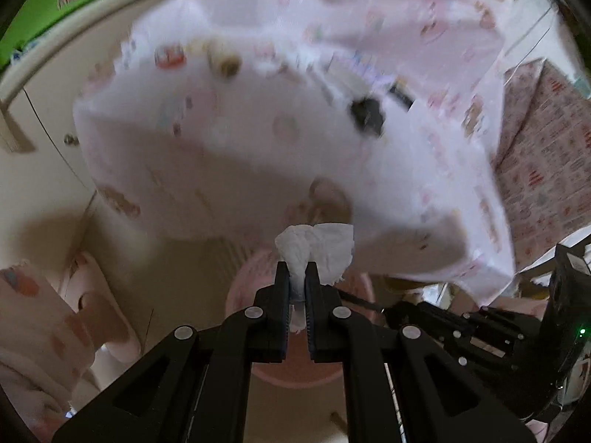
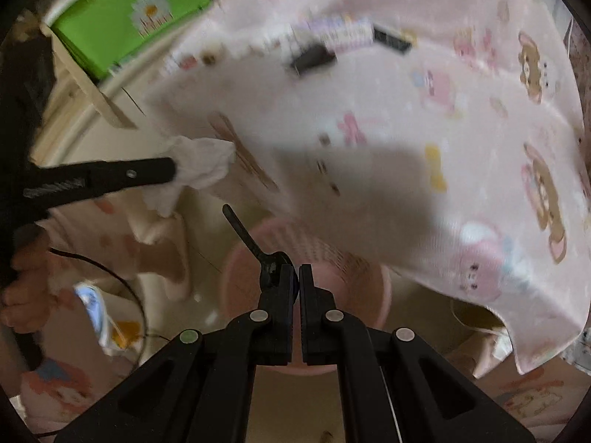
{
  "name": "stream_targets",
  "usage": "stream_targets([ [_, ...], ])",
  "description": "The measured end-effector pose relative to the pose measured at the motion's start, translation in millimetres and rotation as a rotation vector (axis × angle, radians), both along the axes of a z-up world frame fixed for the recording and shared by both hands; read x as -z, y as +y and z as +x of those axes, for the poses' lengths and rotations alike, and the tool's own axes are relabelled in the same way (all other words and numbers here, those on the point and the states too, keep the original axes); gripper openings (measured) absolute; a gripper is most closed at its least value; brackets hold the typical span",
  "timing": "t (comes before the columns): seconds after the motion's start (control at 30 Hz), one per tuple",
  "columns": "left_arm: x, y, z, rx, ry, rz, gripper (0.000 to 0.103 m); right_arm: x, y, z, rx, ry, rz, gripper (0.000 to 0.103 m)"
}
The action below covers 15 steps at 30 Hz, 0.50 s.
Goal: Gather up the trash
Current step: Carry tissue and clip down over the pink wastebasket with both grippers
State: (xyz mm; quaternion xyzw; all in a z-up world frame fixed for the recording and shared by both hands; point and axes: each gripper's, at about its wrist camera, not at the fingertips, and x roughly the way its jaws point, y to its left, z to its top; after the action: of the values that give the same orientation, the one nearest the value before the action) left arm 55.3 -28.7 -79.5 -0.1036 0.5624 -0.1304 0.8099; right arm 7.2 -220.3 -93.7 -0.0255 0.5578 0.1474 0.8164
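Observation:
My left gripper (image 1: 297,267) is shut on a crumpled white tissue (image 1: 317,247), which sticks out past the fingertips. Under it stands a round pink basket (image 1: 240,288) on the floor. The right wrist view shows that same tissue (image 2: 201,164) from the side, at the tip of the left gripper's finger (image 2: 147,171). My right gripper (image 2: 295,271) is shut on the bowl end of a black plastic spoon (image 2: 245,234), whose handle points up and to the left. The pink basket (image 2: 354,269) sits just beneath the right gripper too.
A table with a pink cartoon-print cloth (image 2: 424,118) overhangs the basket, its edge close above. Small dark items (image 2: 314,57) lie on it. A green box (image 2: 129,14) stands on a shelf behind. A person's hand (image 2: 22,295) and patterned sleeve show at the left, with a black cable nearby.

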Motion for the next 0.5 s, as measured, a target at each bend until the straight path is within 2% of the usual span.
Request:
stream_targets([
  [0.1, 24, -9, 1, 0.01, 0.063, 0.069, 0.008, 25, -1, 6, 0.035, 0.069, -0.05, 0.004],
  [0.23, 58, -25, 4, 0.014, 0.102, 0.217, 0.008, 58, 4, 13, 0.047, 0.109, -0.149, 0.004],
  [0.37, 91, -33, 8, 0.052, 0.162, 0.219, 0.008, 100, 9, 20, 0.045, 0.199, -0.233, 0.004],
  [0.5, 113, -38, 10, 0.075, 0.202, 0.188, 0.008, 123, 10, 23, 0.042, 0.246, -0.278, 0.004],
])
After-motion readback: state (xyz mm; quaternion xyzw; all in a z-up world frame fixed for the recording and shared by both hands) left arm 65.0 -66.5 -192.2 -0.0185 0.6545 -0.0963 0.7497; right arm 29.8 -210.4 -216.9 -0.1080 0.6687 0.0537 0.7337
